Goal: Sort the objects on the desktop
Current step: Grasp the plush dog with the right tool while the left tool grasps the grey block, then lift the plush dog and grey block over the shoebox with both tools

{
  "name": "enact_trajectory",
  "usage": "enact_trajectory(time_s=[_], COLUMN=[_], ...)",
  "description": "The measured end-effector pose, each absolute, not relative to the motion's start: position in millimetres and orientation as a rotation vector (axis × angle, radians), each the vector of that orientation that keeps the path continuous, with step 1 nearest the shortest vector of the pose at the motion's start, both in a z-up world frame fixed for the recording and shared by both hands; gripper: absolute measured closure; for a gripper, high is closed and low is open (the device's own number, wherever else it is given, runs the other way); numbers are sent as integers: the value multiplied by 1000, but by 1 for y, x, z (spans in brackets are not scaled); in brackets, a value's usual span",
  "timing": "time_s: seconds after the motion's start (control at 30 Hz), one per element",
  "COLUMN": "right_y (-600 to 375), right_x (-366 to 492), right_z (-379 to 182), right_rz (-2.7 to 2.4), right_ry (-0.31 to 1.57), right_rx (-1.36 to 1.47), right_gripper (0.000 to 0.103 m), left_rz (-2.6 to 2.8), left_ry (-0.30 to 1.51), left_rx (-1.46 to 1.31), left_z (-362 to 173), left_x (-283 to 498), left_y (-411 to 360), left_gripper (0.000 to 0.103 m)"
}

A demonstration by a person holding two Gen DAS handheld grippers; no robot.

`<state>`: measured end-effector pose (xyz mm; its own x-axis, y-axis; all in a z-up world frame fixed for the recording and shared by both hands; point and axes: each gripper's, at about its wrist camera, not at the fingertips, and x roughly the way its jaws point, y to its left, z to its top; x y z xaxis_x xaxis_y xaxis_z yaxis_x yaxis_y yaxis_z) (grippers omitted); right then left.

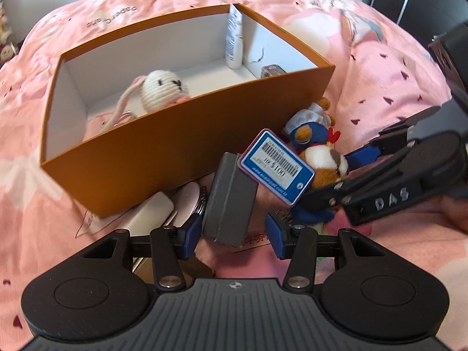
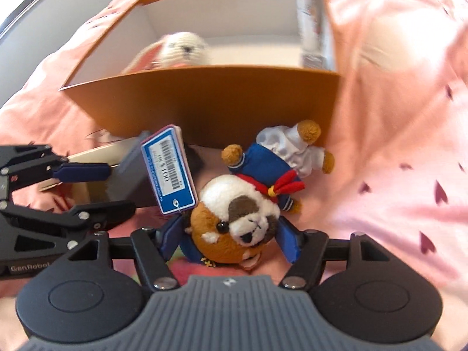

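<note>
An orange box [image 1: 181,143] with white inside walls sits on a pink blanket [image 1: 380,67] in the upper half of both views. A knitted white bunny [image 1: 163,86] lies inside it. The front wall hides the bunny's lower half, and in the right wrist view the bunny is blurry. A white tube [image 1: 234,41] stands in the far corner. A small dark thing [image 1: 273,71] peeks over the wall at the right end of the box; I cannot tell what it is.

In front of the box, low in the middle of the left wrist view, stands a grey box [image 1: 231,201]. The left gripper [image 1: 234,234] has its blue pads on both sides of the grey box, with gaps showing, so the jaws are open and hold nothing. A round pink thing [image 1: 187,204] and a white flat thing [image 1: 152,213] lie left of it, partly hidden.

A plush toy [image 2: 239,225] in a blue sailor suit lies upside down at the bottom middle of the right wrist view. The right gripper [image 2: 231,239] has its pads on both sides of the toy's head. I cannot tell if they squeeze it. A blue price tag [image 2: 169,172] stands up from the toy and hides part of the grey box.
</note>
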<state>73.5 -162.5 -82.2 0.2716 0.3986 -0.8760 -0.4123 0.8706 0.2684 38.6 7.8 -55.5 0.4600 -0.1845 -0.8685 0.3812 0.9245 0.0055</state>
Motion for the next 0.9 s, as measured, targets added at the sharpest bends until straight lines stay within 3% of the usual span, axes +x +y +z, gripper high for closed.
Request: enact_trajectory(time_s=[0.3, 0.4, 0.57, 0.9], right_y=[-174, -175, -174, -176], right_x=[78, 83, 94, 85], right_z=[-85, -89, -102, -96], right_rz=[541, 539, 549, 556], right_ry=[1188, 1201, 1225, 1191], right_rx=[101, 155, 207, 191], right_gripper=[29, 27, 26, 36], left_rz=[-354, -341, -313, -302], left_ry=[1012, 1020, 1024, 1018], left_rx=[293, 284, 244, 121], left_z=[-66, -69, -72, -65], left_x=[45, 49, 52, 53], left_y=[-11, -12, -9, 5], left_gripper=[47, 56, 58, 60])
